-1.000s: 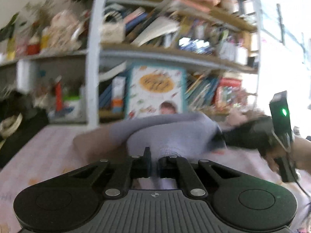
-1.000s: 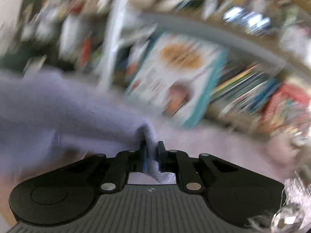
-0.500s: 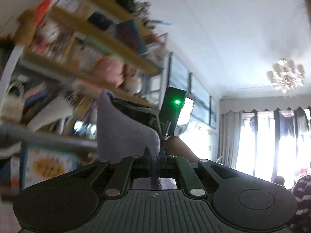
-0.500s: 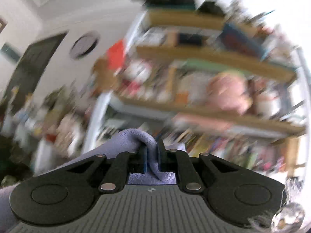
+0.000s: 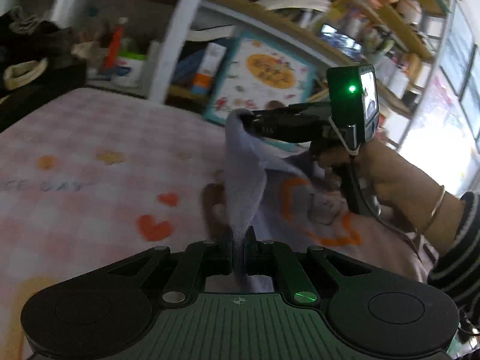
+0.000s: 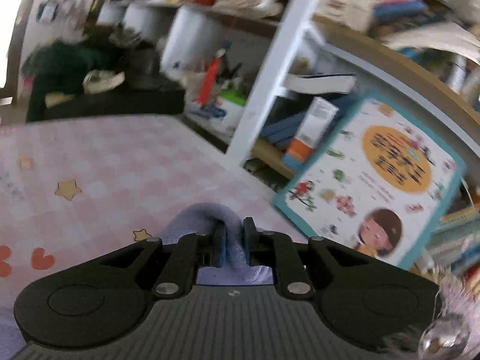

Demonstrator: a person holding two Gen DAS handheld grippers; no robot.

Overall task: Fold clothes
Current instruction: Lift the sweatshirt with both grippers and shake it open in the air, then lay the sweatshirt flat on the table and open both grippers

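Note:
A lavender garment (image 5: 246,186) with an orange print hangs stretched between my two grippers, and its lower part lies on the pink checked mat (image 5: 90,198). In the left wrist view my left gripper (image 5: 239,241) pinches an edge of the cloth; its jaws are opening while the fabric still sits between the pads. My right gripper (image 5: 241,117) is farther off and higher, held by a hand with a bracelet, and grips the other corner. In the right wrist view the right gripper (image 6: 231,235) is shut on a fold of the garment (image 6: 204,214).
A white-framed bookshelf (image 5: 177,39) crammed with books stands behind the mat. A large picture book (image 6: 375,180) leans against it. A dark bag (image 5: 33,69) sits at the far left. The mat (image 6: 90,165) stretches out to the left with heart and star prints.
Both grippers swung up toward the ceiling and shelves with the garment, then came back down over the mat. The cloth now hangs taut between them instead of lying bunched.

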